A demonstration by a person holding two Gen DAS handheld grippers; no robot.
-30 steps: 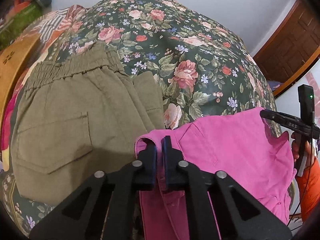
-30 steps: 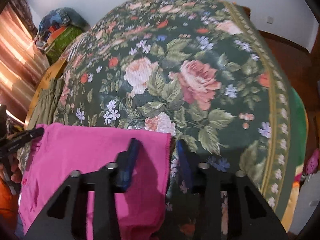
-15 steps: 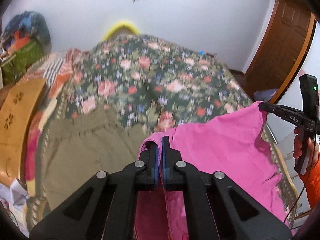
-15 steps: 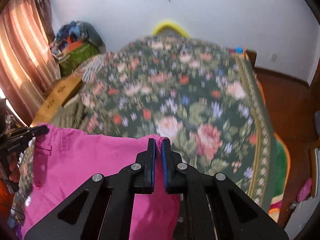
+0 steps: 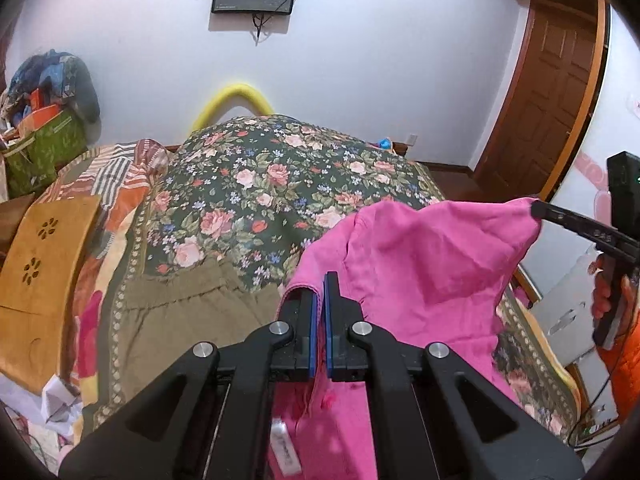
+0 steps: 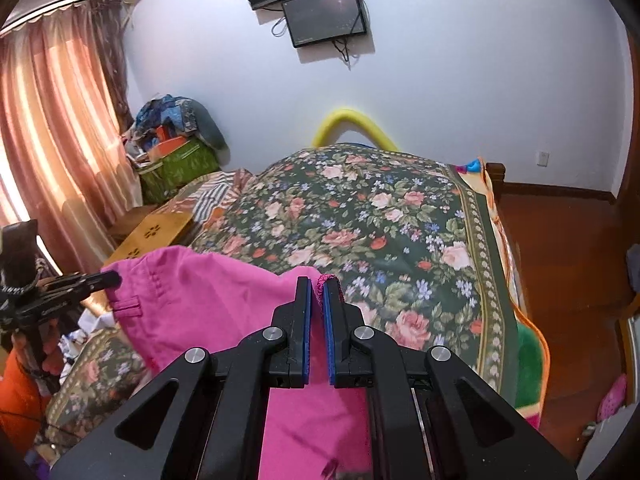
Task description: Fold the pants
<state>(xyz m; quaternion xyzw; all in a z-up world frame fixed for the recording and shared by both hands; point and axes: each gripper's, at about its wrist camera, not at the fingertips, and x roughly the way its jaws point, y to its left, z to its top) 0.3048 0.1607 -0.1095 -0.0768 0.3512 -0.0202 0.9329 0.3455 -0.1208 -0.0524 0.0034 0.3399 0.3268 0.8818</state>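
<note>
Above the floral bed [image 5: 256, 200], my left gripper [image 5: 320, 292] and right gripper [image 6: 317, 298] jaws clamped on pink pants [image 5: 420, 264], waistband corners stretched between them, lifted clear since earlier, olive pants [image 5: 180, 320] lying below, bedspread beyond uncluttered.

Matt pink cloth pants [image 5: 420, 264], woven floral bedspread [image 5: 256, 200], smooth wooden board [image 5: 44, 256], glossy wooden door [image 5: 548, 92]

My left hand-held gripper [image 5: 320, 292] pinches the pink pants [image 5: 420, 264] above the floral bed [image 5: 256, 184]; my right hand-held gripper [image 5: 538, 210] clamps their far corner; olive pants [image 5: 184, 312] lie below.
</note>
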